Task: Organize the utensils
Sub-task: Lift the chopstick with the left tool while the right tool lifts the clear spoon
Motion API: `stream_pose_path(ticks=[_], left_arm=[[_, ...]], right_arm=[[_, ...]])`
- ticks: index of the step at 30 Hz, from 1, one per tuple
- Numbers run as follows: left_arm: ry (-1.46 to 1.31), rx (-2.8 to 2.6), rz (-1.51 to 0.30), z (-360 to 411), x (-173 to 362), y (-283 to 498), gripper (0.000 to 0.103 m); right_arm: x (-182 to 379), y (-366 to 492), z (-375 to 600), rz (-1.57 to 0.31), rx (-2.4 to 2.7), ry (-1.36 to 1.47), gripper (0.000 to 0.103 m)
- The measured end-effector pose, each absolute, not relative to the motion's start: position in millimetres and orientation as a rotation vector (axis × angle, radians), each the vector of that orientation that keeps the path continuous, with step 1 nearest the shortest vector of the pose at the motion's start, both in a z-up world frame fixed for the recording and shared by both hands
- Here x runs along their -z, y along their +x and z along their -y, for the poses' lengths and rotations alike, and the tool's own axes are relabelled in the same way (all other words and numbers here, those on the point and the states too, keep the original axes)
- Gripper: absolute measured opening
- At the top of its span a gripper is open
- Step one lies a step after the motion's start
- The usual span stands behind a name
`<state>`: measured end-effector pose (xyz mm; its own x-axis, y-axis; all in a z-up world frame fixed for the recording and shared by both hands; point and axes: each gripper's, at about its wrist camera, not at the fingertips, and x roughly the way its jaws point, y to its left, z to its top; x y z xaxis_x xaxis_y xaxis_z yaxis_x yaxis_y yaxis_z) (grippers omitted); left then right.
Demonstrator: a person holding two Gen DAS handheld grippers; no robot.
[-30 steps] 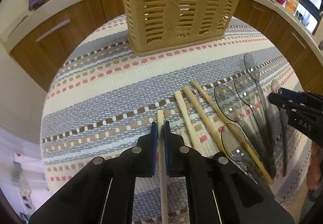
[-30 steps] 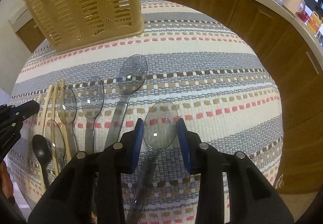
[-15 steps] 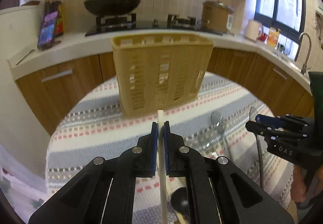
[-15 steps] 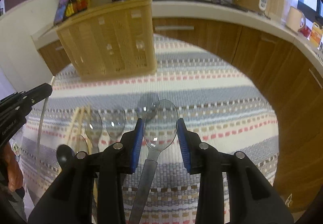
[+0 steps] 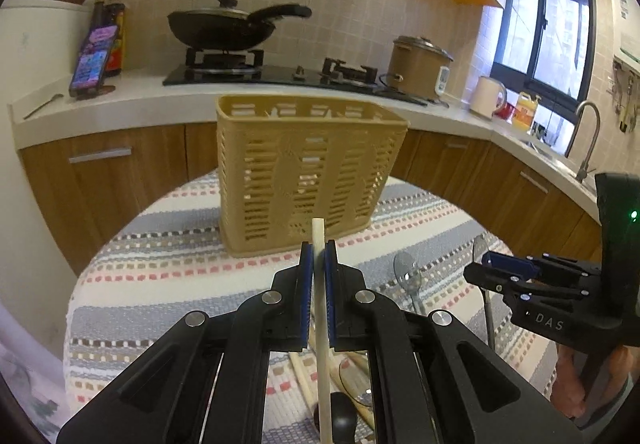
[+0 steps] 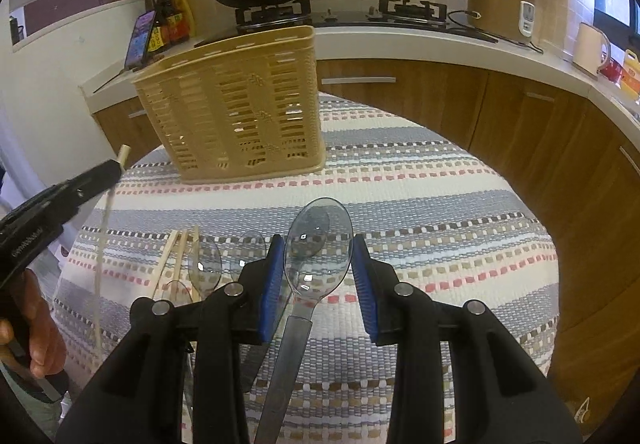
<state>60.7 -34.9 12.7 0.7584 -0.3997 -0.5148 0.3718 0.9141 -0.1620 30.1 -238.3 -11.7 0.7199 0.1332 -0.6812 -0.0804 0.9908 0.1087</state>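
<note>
Utensils both lifted clear of the striped cloth (image 6: 420, 179): your left gripper (image 5: 319, 264) clamps a chopstick (image 5: 321, 308), your right gripper (image 6: 318, 276) pinches a clear spoon (image 6: 316, 252) at its bowl. Carry step. Next, tip each upright over the basket (image 5: 308, 171), then release.

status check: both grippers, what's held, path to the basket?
Left gripper shut on one chopstick, lifted. Right gripper shut on clear spoon, lifted. Basket ahead on the cloth, nothing in the way.
</note>
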Motion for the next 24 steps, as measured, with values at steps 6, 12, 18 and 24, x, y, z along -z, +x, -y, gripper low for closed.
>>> stream_pose_path(ticks=[6, 12, 18, 24], left_arm=[[-0.039, 0.418, -0.565, 34.5, -12.3, 58.7, 0.004], [-0.004, 0.402, -0.531, 40.4, -18.1, 57.8, 0.004], [0.039, 0.387, -0.504, 48.3, -20.5, 52.6, 0.004], [0.053, 0.388, -0.495, 52.0, -21.3, 49.8, 0.004]], right_arm=[[10.5, 30.9, 238.5, -0.746, -0.116, 0.069, 0.031], [6.1, 29.7, 241.4, -0.718, -0.123, 0.073, 0.031], [3.5, 28.6, 243.2, -0.694, -0.124, 0.070, 0.031], [0.1, 28.0, 242.8, -0.682, -0.133, 0.067, 0.031]])
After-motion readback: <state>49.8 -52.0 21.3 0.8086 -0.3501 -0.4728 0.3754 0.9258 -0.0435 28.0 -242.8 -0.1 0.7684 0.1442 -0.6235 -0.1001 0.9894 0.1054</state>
